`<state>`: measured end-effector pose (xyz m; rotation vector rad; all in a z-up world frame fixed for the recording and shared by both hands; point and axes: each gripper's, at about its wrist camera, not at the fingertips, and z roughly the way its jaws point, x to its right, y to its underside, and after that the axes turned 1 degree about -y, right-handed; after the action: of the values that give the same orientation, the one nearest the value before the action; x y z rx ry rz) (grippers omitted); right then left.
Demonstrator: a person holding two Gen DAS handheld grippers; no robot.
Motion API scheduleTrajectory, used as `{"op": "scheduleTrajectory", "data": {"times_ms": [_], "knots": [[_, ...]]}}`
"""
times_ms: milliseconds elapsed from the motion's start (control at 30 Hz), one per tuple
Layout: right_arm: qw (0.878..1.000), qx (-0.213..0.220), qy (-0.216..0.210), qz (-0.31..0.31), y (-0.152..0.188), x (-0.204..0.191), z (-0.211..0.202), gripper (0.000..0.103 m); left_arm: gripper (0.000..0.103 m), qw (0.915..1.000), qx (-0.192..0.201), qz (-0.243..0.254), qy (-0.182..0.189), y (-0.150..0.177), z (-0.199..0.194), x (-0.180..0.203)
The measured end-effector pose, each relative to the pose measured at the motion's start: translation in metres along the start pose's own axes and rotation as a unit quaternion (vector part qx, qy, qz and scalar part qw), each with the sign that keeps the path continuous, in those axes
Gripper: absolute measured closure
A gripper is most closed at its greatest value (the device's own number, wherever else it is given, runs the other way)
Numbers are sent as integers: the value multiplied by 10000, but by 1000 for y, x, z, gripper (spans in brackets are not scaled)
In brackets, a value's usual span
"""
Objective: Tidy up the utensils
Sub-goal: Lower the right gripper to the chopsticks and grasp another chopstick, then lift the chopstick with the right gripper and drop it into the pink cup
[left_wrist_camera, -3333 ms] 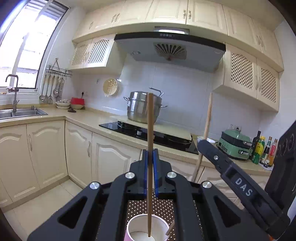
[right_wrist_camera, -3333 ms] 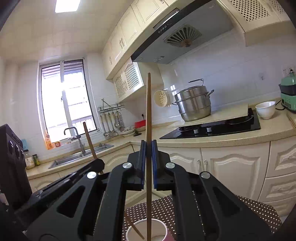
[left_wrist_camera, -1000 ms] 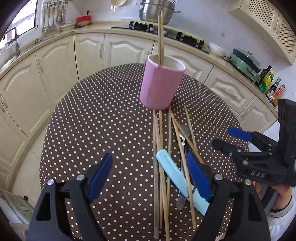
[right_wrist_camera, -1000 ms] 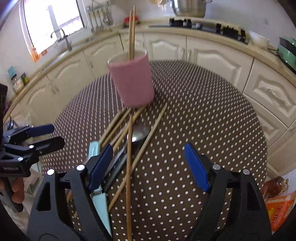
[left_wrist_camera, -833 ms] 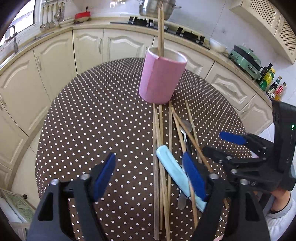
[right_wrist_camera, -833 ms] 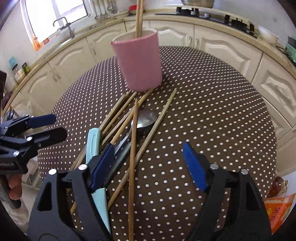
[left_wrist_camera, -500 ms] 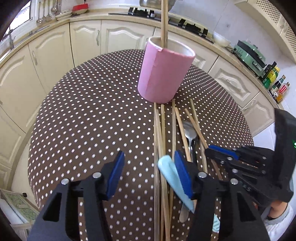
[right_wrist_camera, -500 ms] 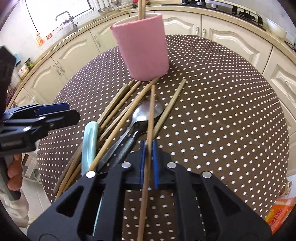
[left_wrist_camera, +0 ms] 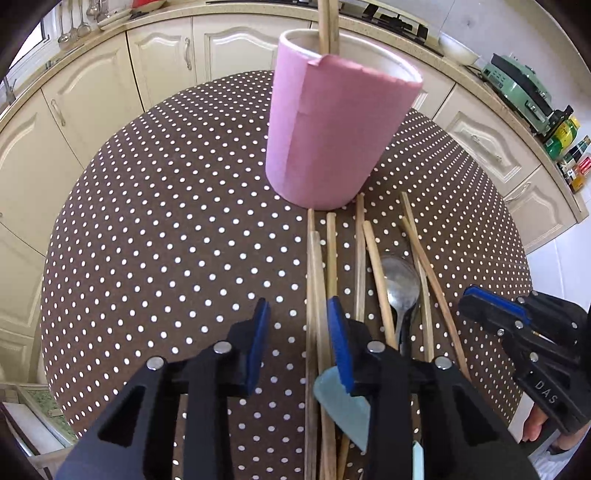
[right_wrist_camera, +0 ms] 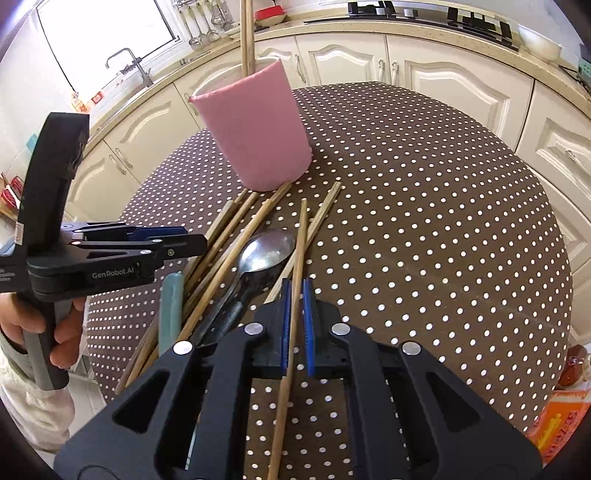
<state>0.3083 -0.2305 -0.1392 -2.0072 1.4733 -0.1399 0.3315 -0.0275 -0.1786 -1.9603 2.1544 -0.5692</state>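
A pink cup [left_wrist_camera: 332, 136] [right_wrist_camera: 258, 129] stands on the dotted round table with two chopsticks [left_wrist_camera: 327, 24] upright in it. Several wooden chopsticks [left_wrist_camera: 330, 254], a metal spoon [left_wrist_camera: 400, 280] [right_wrist_camera: 266, 249] and a pale blue-handled utensil [left_wrist_camera: 345, 406] [right_wrist_camera: 170, 310] lie in front of it. My left gripper [left_wrist_camera: 298, 317] is low over the table, part-way closed, its jaws on either side of the leftmost chopsticks [left_wrist_camera: 317, 295]. My right gripper [right_wrist_camera: 296, 295] is shut on one chopstick [right_wrist_camera: 300, 236] that lies along the table.
The table [left_wrist_camera: 166, 229] has a brown cloth with white dots and curved edges. Cream kitchen cabinets [left_wrist_camera: 162, 48] ring it. An orange package [right_wrist_camera: 554, 417] lies on the floor at the right. My left gripper also shows at the left of the right wrist view [right_wrist_camera: 192, 243].
Both grippers came down from holding chopsticks over the cup to the pile on the table. The right jaws closed on a lying chopstick. The left jaws have narrowed around the leftmost chopsticks.
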Motion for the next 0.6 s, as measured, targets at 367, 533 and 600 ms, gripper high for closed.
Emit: {"op": "scheduleTrajectory", "data": {"times_ms": [367, 533, 600], "knots": [[9989, -381, 199, -179, -14, -15, 22, 95, 96, 9999, 61, -1, 139, -9, 2, 10], [9964, -712, 376, -276, -21, -16, 36, 93, 97, 9992, 310, -42, 243, -7, -17, -3], [9957, -816, 365, -256, -27, -16, 40, 93, 97, 9987, 434, -14, 252, -7, -27, -5]]}}
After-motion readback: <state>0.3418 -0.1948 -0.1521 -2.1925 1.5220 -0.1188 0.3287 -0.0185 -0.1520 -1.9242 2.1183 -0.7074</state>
